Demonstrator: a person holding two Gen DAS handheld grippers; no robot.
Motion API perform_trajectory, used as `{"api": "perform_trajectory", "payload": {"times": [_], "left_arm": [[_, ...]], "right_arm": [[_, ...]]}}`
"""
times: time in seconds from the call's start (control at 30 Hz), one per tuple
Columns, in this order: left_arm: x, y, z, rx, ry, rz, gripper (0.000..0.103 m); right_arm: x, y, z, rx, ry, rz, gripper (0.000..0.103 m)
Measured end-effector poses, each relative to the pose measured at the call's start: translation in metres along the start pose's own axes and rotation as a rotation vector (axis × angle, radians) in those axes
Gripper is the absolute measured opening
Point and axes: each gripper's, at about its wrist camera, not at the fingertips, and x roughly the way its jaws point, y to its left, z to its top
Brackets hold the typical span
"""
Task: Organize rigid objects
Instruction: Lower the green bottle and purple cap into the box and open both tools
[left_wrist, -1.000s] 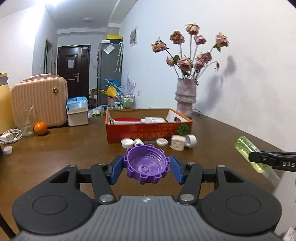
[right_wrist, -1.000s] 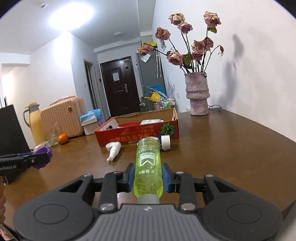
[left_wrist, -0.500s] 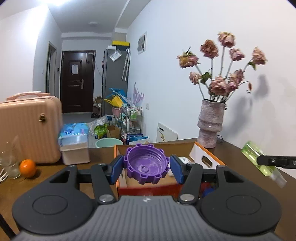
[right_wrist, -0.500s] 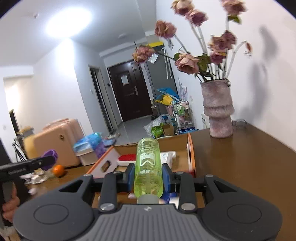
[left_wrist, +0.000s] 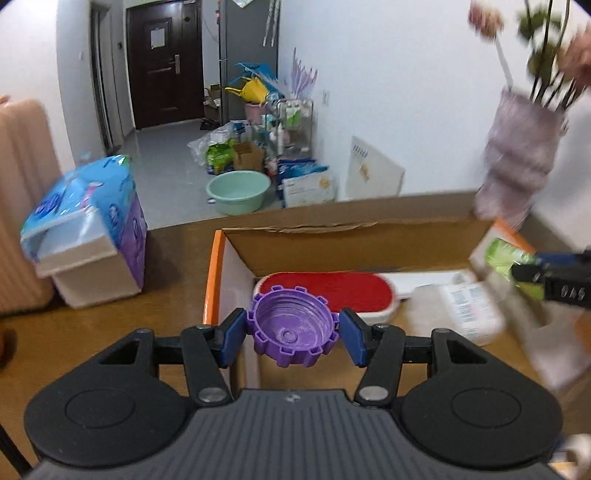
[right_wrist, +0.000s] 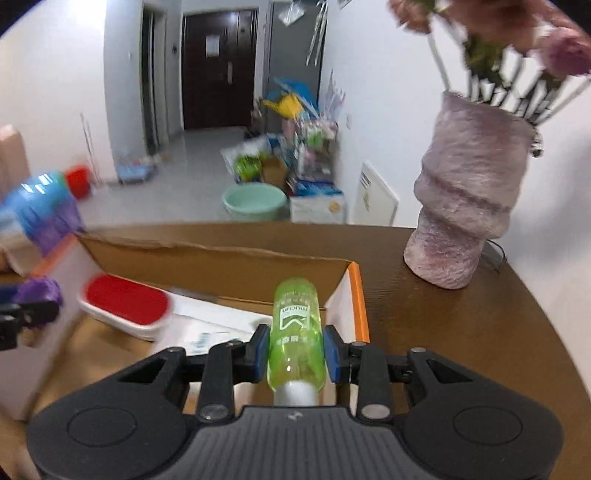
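Both carried forward from over the bench to above the cardboard box (left_wrist: 369, 236). Left claw (left_wrist: 292, 334) clamped on purple cap (left_wrist: 291, 326), right claw (right_wrist: 295, 355) on green bottle (right_wrist: 295, 332). Ready to drop in.

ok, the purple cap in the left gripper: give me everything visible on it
The purple cap looks like hard plastic: round, with blocky notched teeth around its rim and a small raised nub at the centre of its hollow inside, which has whitish scuffs. Its open side faces the camera, tilted slightly up. The left gripper clamps it by opposite sides between blue pads. It is held in the air over the near left corner of the box, touching nothing else.
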Motion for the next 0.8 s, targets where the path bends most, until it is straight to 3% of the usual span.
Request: {"api": "perform_trajectory", "payload": {"times": [0.13, 0.37, 0.43, 0.53, 0.63, 0.8], "left_arm": [[0.028, 0.000, 0.001, 0.028, 0.047, 0.004, 0.056], [0.032, -0.004, -0.002, 0.045, 0.066, 0.005, 0.059], [0.029, -0.002, -0.002, 0.025, 0.067, -0.009, 0.065], [0.016, 0.002, 0.005, 0.008, 0.054, -0.030, 0.070], [-0.005, 0.007, 0.012, 0.008, 0.028, -0.024, 0.071], [-0.051, 0.017, 0.019, -0.023, -0.011, -0.005, 0.075]], "right_arm": [[0.029, 0.010, 0.009, -0.070, 0.032, -0.074, 0.030], [0.054, 0.020, 0.016, -0.131, 0.056, -0.120, 0.027], [0.055, 0.020, 0.015, -0.118, 0.061, -0.118, 0.028], [0.047, 0.011, 0.018, -0.071, 0.046, -0.103, 0.038], [0.028, 0.004, 0.023, -0.042, 0.043, -0.062, 0.038], [-0.021, 0.003, 0.029, -0.076, 0.010, -0.077, 0.038]]}}
